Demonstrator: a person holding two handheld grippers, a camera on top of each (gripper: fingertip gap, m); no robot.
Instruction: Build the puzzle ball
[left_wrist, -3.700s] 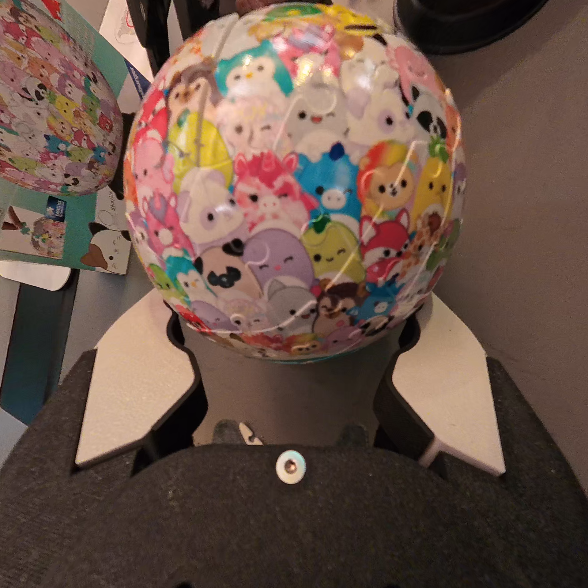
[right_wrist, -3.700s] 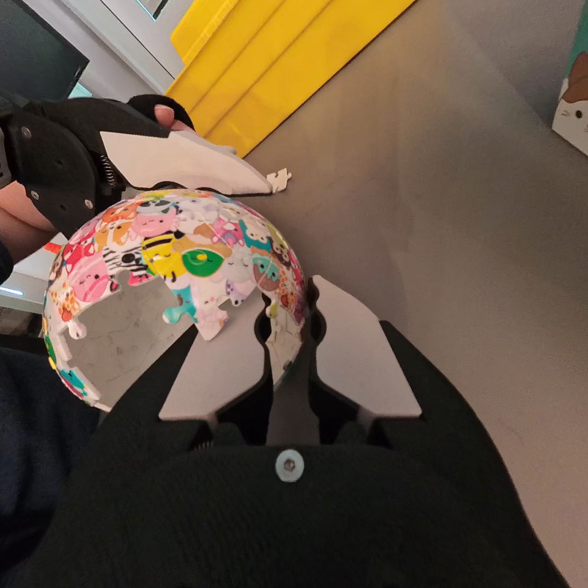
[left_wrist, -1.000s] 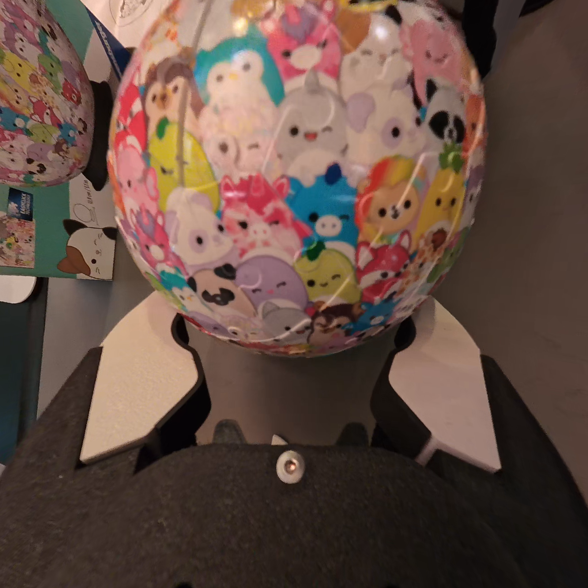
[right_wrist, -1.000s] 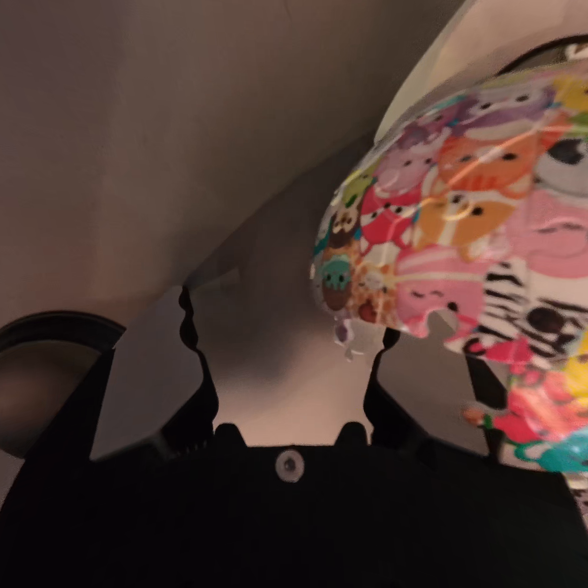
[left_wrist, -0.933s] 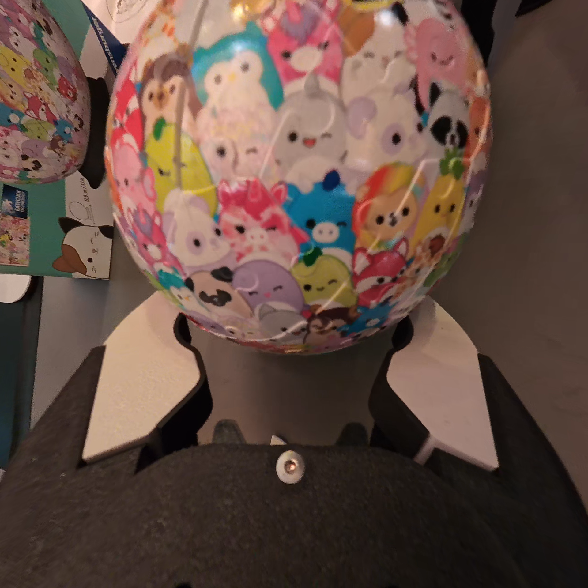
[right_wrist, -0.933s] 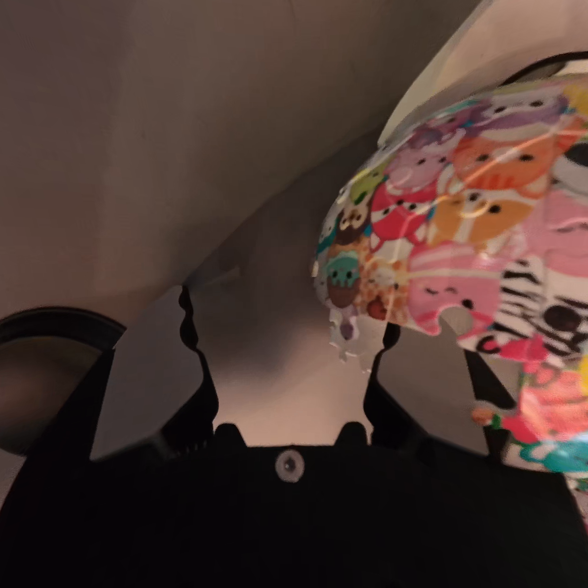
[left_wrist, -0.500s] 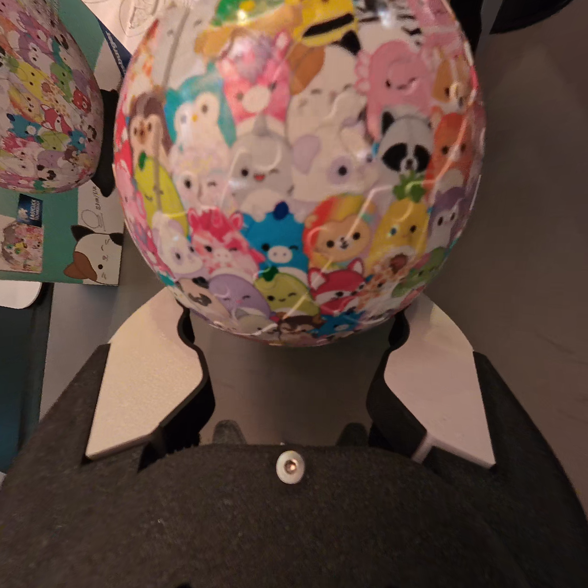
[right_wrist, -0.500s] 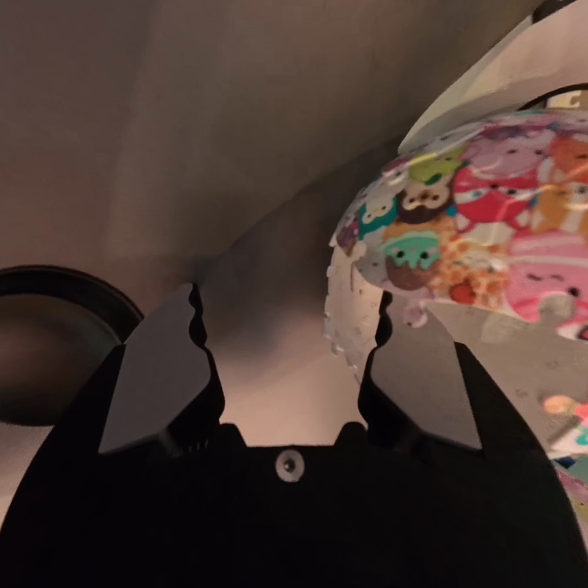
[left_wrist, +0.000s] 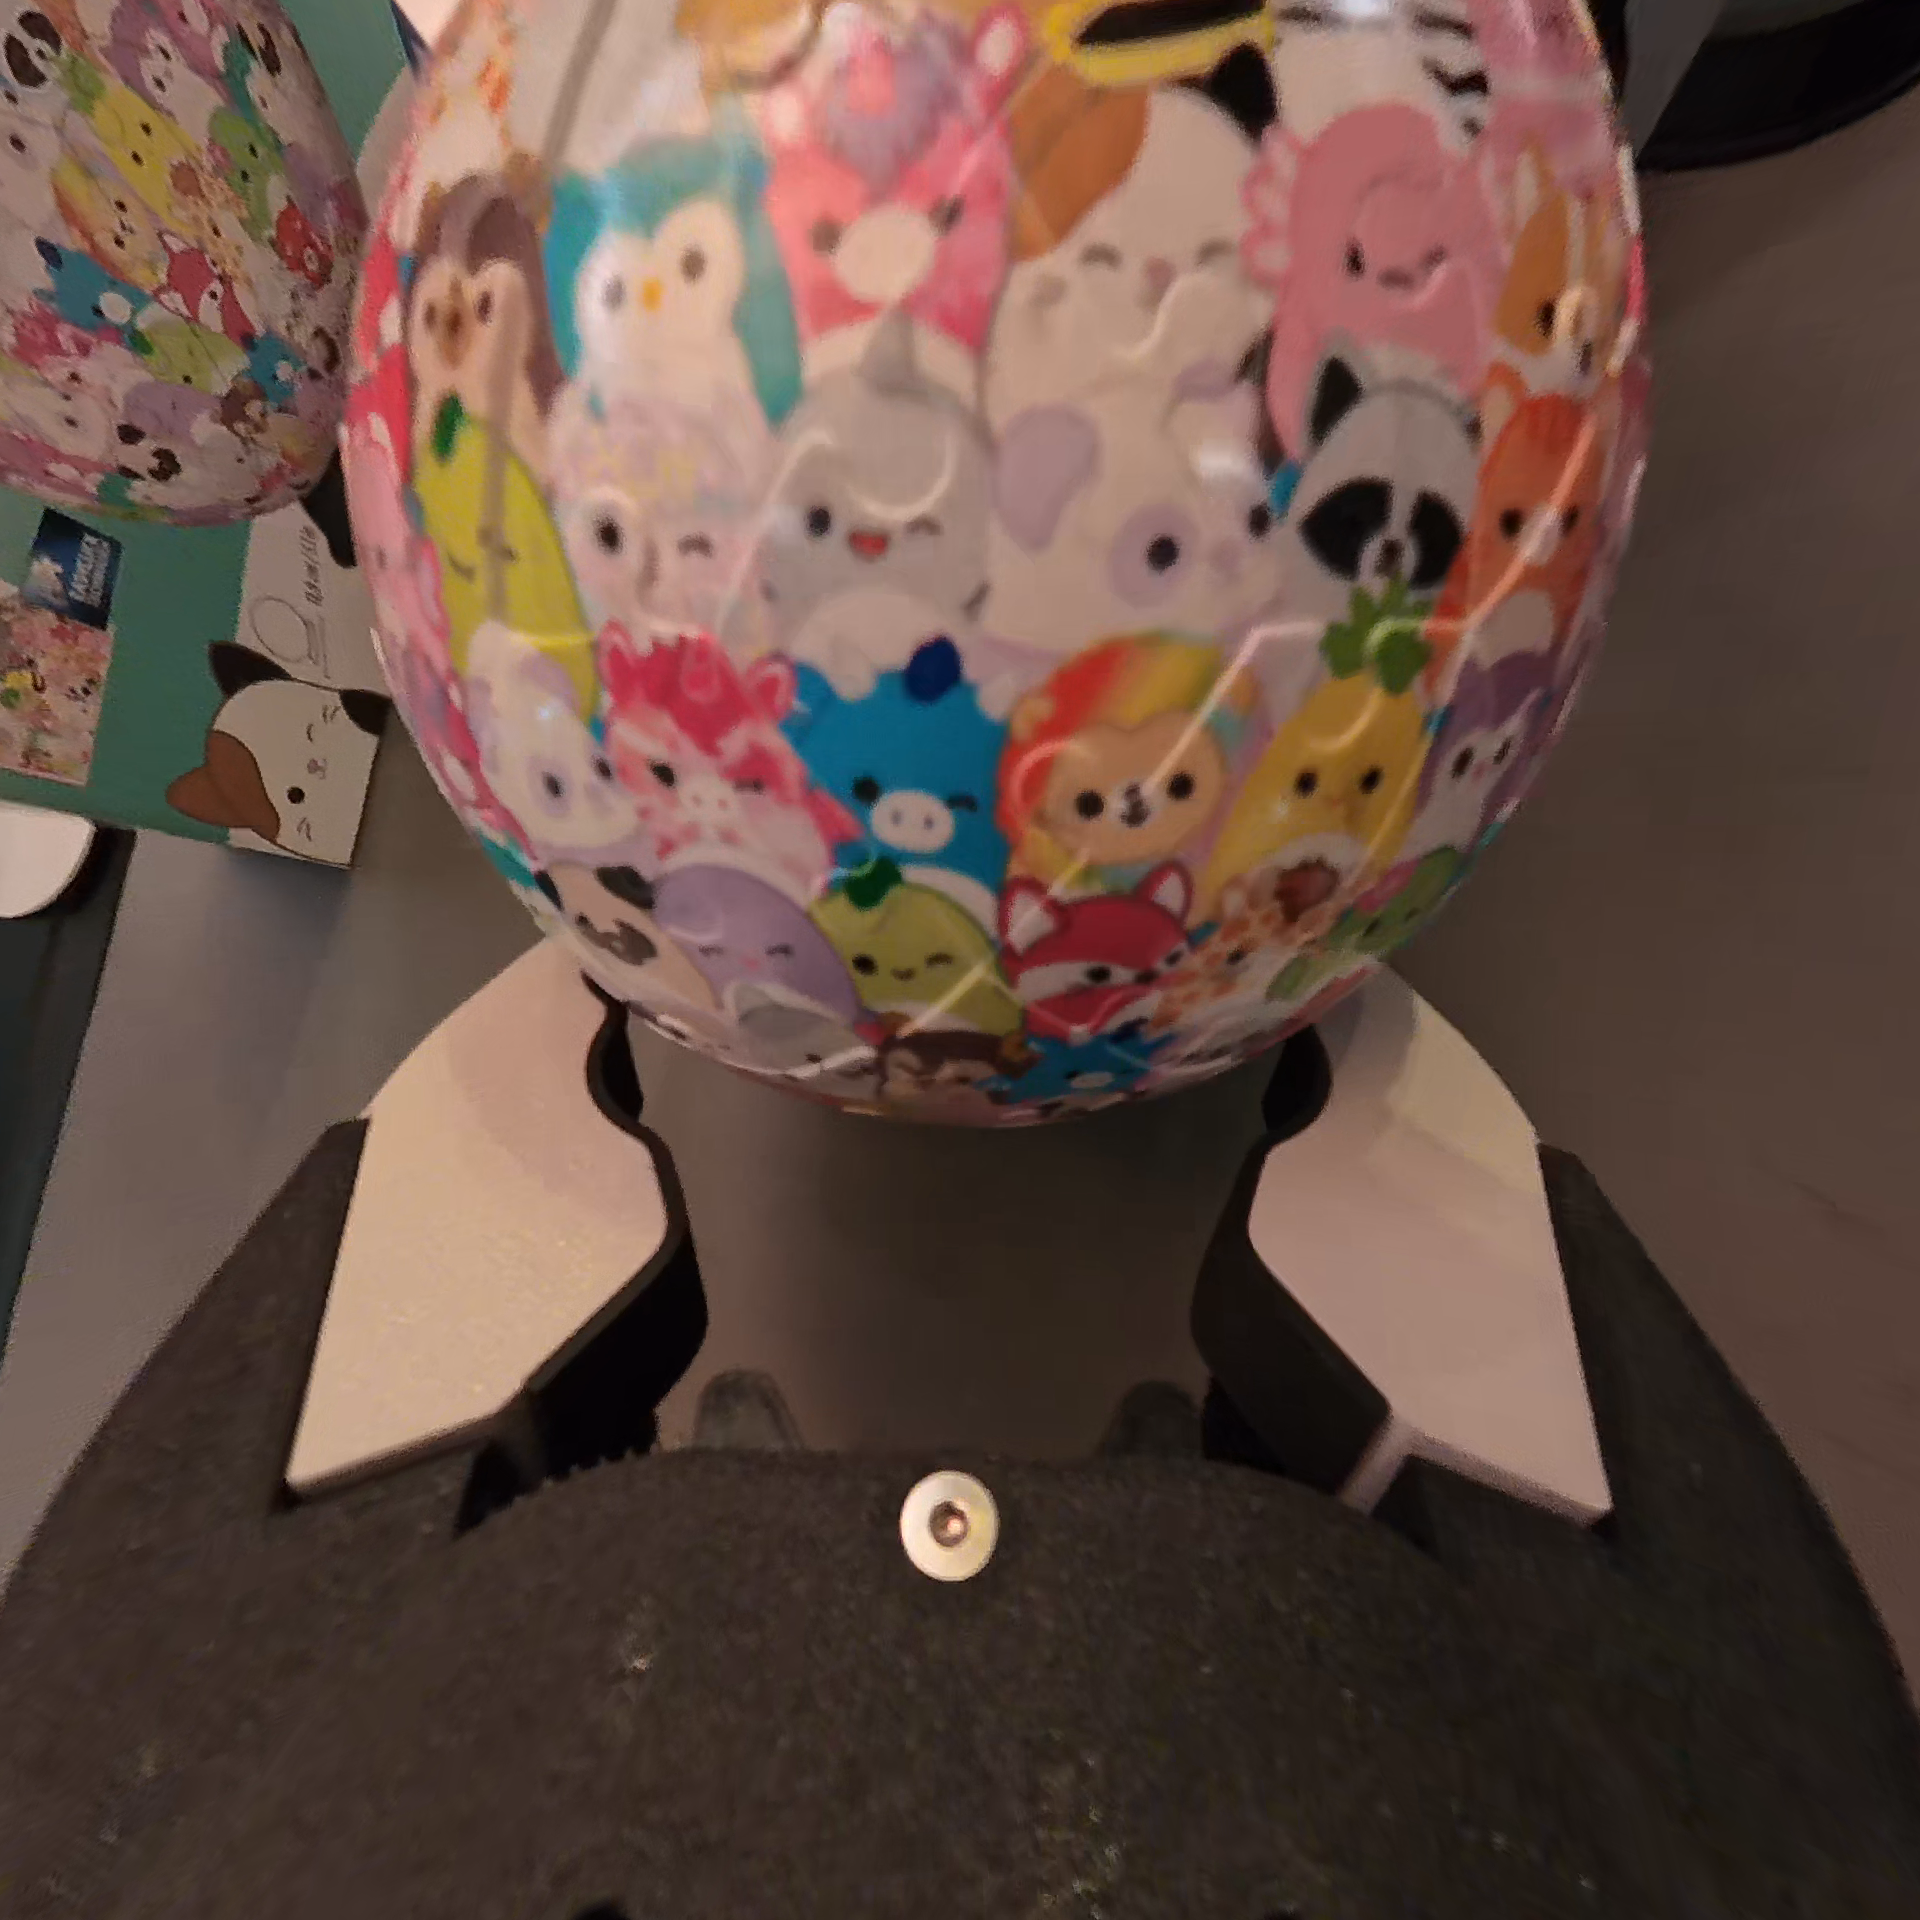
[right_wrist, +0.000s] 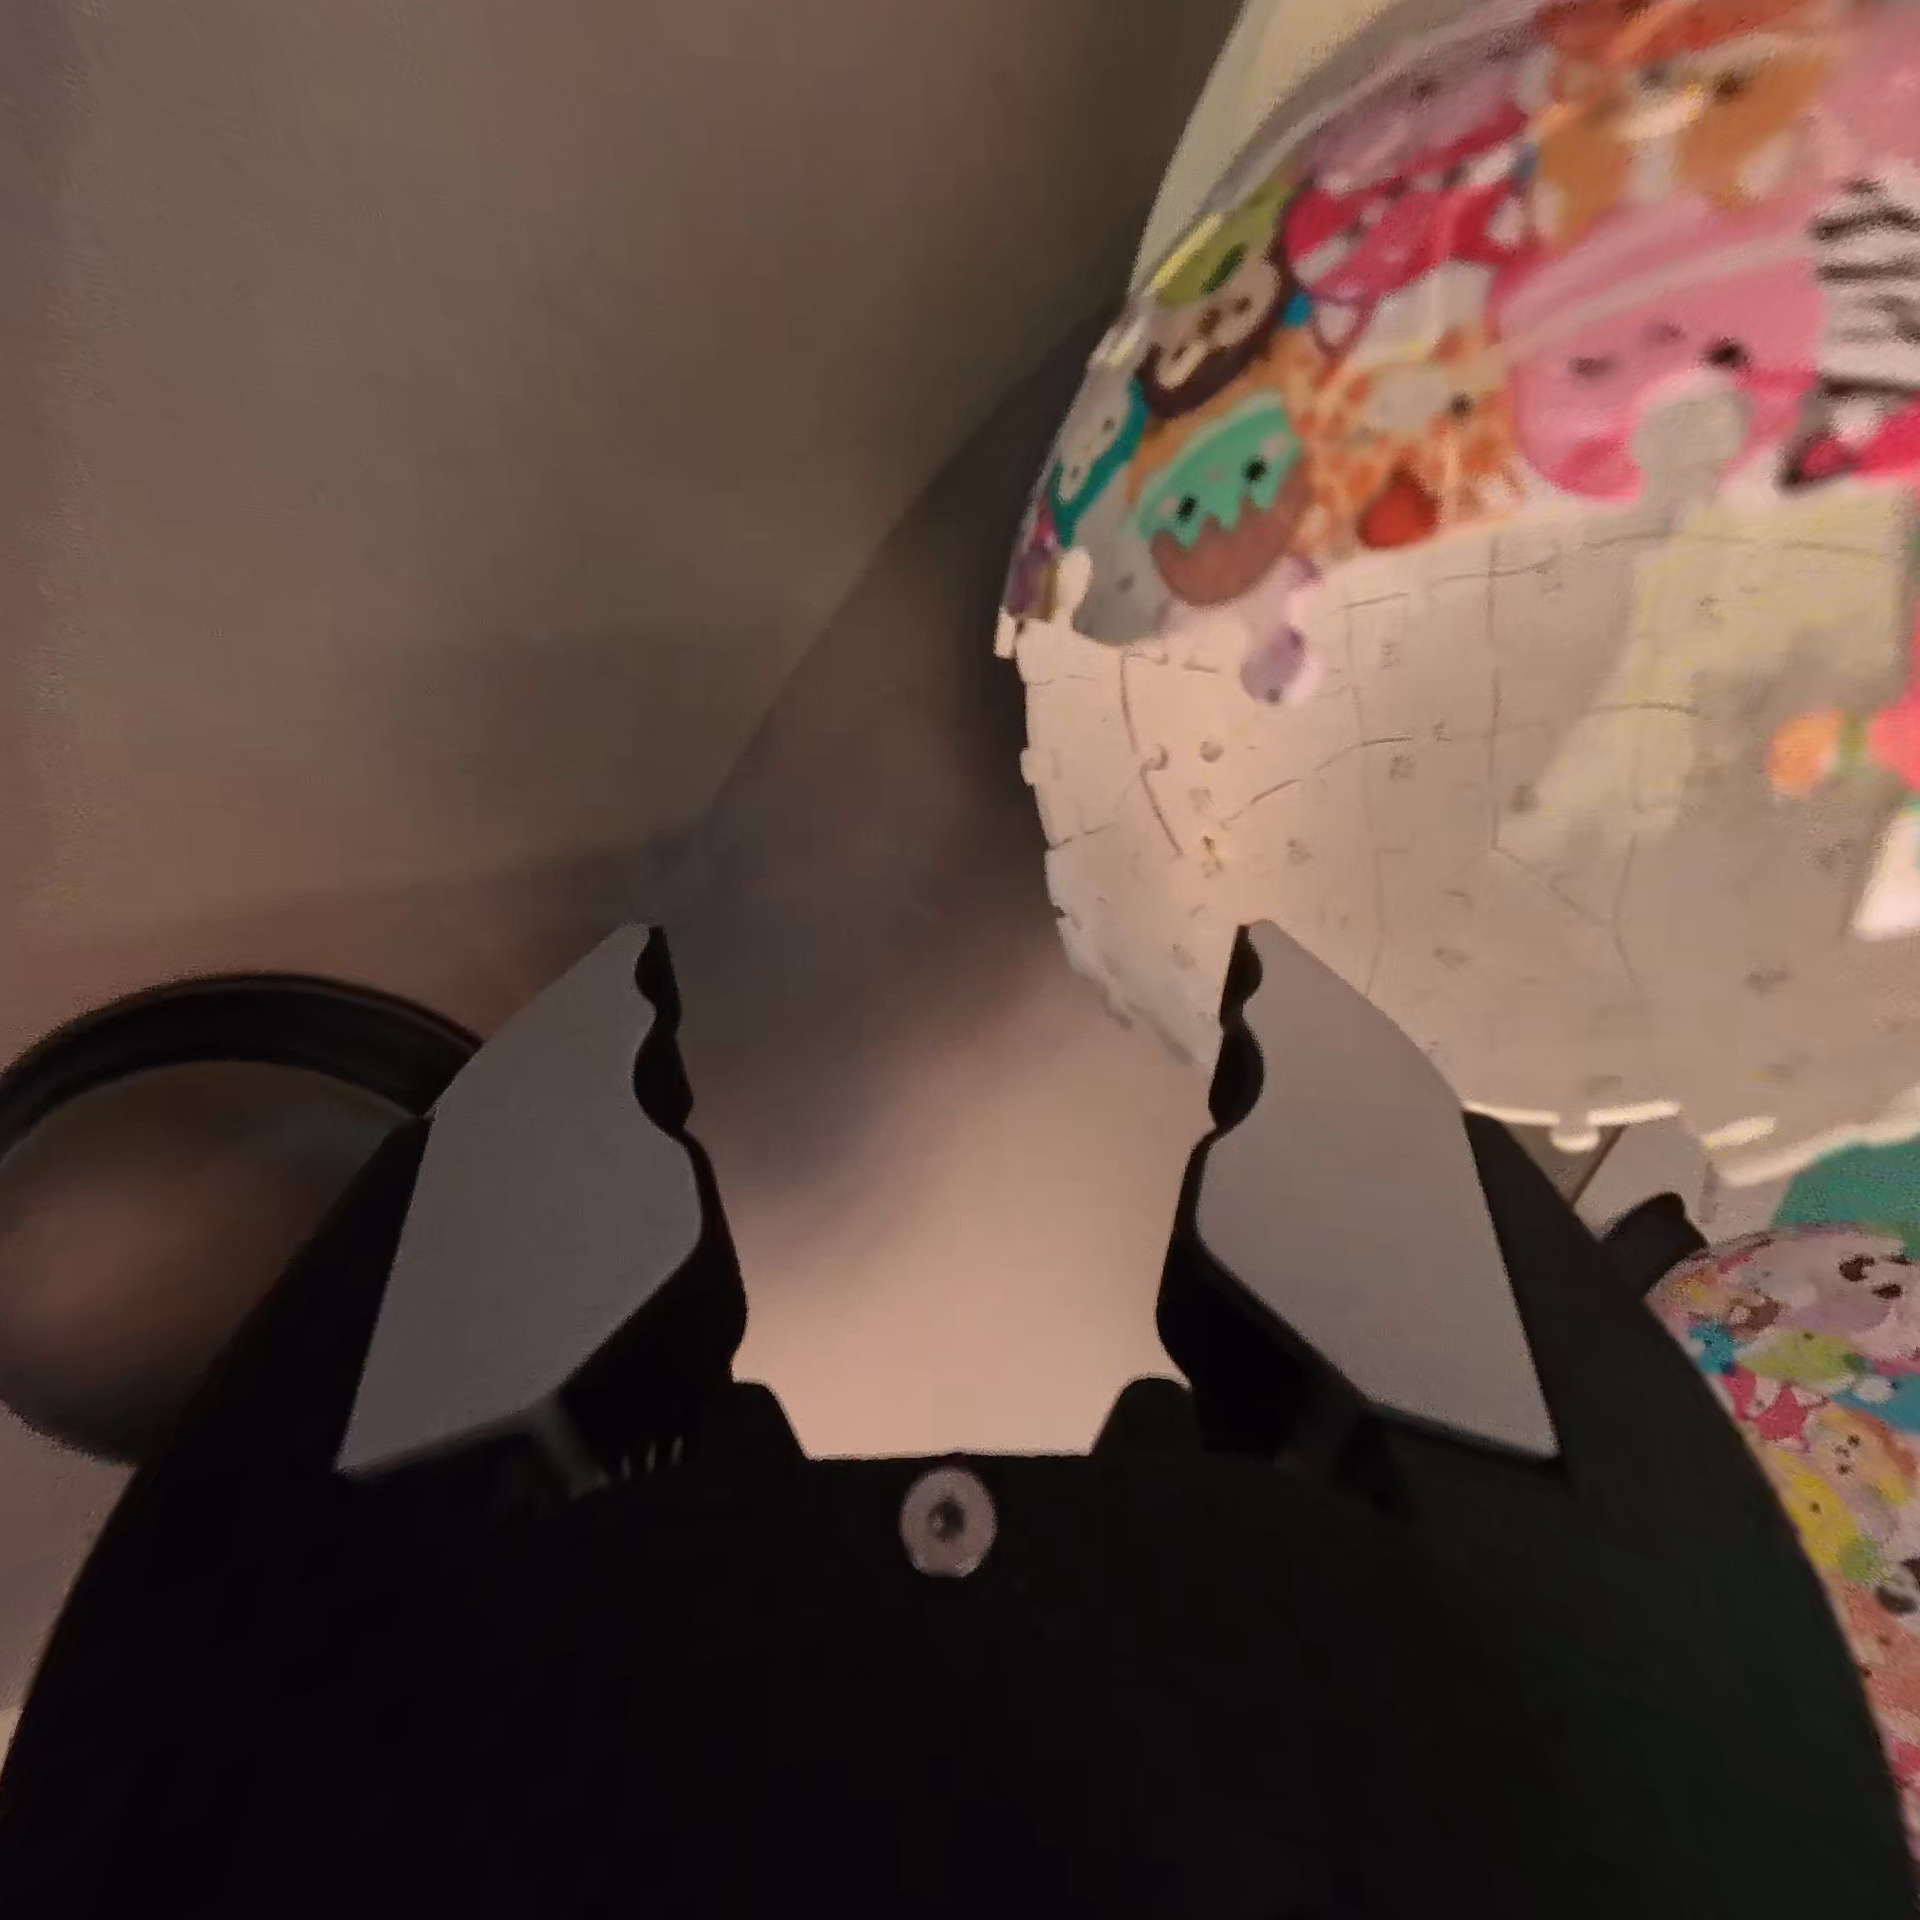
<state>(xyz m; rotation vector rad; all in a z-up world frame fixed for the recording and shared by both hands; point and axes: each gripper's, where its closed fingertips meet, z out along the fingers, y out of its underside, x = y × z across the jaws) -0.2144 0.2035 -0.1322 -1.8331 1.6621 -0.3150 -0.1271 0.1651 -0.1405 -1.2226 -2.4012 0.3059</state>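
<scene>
The puzzle ball (left_wrist: 987, 540), covered in colourful cartoon animals, fills the left wrist view. My left gripper (left_wrist: 956, 1039) has its jaws spread wide, with both fingertips against the ball's lower sides, and holds it over the grey table. In the right wrist view the ball (right_wrist: 1455, 343) is at the upper right. It has a gap in its shell that shows the white inner faces of the pieces (right_wrist: 1403, 810). My right gripper (right_wrist: 945, 945) is open and empty, just left of and below that gap, not touching the ball.
A teal puzzle box (left_wrist: 156, 644) with a picture of the ball stands at the left in the left wrist view, and also shows at the lower right in the right wrist view (right_wrist: 1829, 1455). A black round object (right_wrist: 208, 1091) lies left of my right gripper. The grey table (left_wrist: 1714, 831) lies below.
The ball has turned between my left fingertips, down and then back up. In the right wrist view its gap with the white inner faces has come into sight. Both jaw widths are unchanged.
</scene>
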